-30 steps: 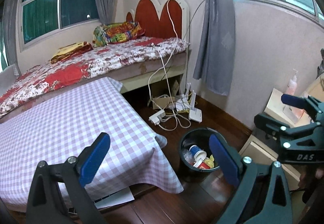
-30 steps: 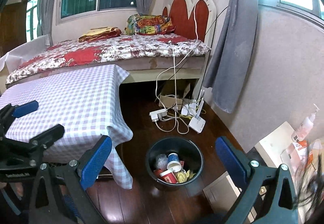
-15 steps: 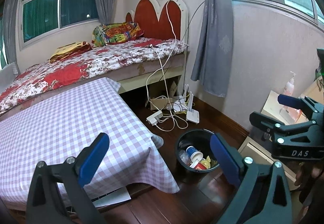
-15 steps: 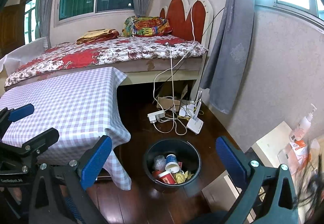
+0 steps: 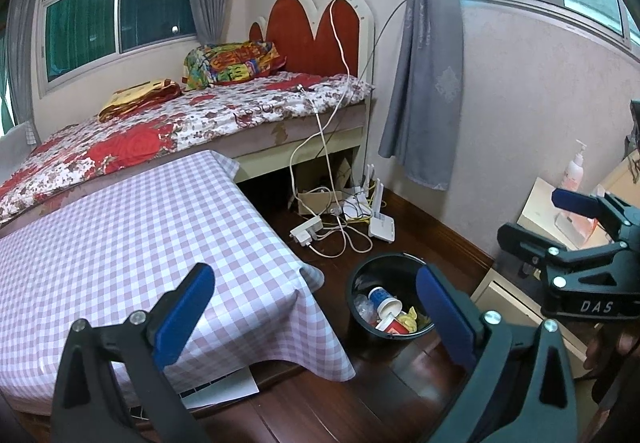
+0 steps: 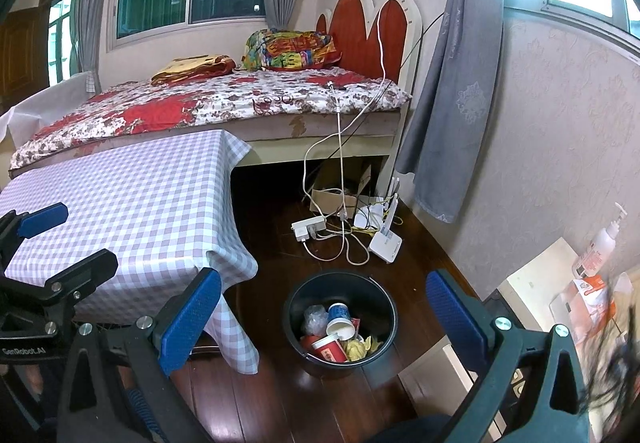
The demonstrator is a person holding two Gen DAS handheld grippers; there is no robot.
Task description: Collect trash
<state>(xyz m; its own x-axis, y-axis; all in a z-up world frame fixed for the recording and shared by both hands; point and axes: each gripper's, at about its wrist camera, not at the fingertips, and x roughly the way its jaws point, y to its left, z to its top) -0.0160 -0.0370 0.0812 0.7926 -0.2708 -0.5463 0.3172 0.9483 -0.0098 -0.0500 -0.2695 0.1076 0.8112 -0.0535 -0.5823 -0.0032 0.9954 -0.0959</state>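
Above dark floorboards (image 6: 280, 395), both grippers' jaws gape wide, empty, near the bin (image 6: 340, 323).

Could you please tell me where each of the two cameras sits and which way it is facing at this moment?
Left wrist: on the left gripper, open and empty, facing the checked table, the bed and the trash bin; the right gripper shows at the right edge.
Right wrist: on the right gripper, open and empty, looking down at the trash bin; the left gripper shows at the left edge.
Shared: bin, table, bed, floor cables.
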